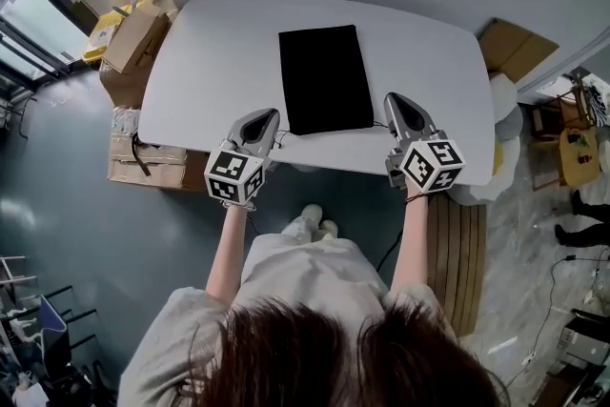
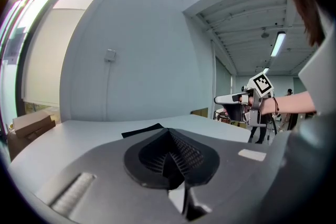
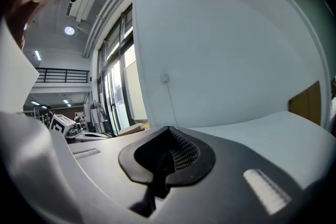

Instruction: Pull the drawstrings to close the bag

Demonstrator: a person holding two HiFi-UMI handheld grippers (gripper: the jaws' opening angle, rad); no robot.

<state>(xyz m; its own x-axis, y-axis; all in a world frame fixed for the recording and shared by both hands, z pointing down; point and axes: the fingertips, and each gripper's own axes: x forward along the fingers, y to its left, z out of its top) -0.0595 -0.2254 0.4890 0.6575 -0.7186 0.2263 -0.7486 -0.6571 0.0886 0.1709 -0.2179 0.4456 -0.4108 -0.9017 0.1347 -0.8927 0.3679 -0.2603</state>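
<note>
A flat black bag [image 1: 325,78] lies in the middle of the white table [image 1: 210,62], its long side running away from me. Its drawstrings are too thin to make out. My left gripper [image 1: 268,116] rests at the table's near edge, just left of the bag's near left corner, jaws shut and empty. My right gripper [image 1: 393,100] sits just right of the bag's near right corner, also shut with nothing in it. In the left gripper view the shut tips [image 2: 169,131] point over the table toward the bag [image 2: 142,131]. The right gripper view shows only its own shut tips [image 3: 169,129].
Cardboard boxes [image 1: 133,38] stand on the floor left of the table, with more [image 1: 143,157] below them. Another box [image 1: 515,48] leans at the right. A slatted wooden bench [image 1: 457,253] is at my right side. A grey wall rises behind the table.
</note>
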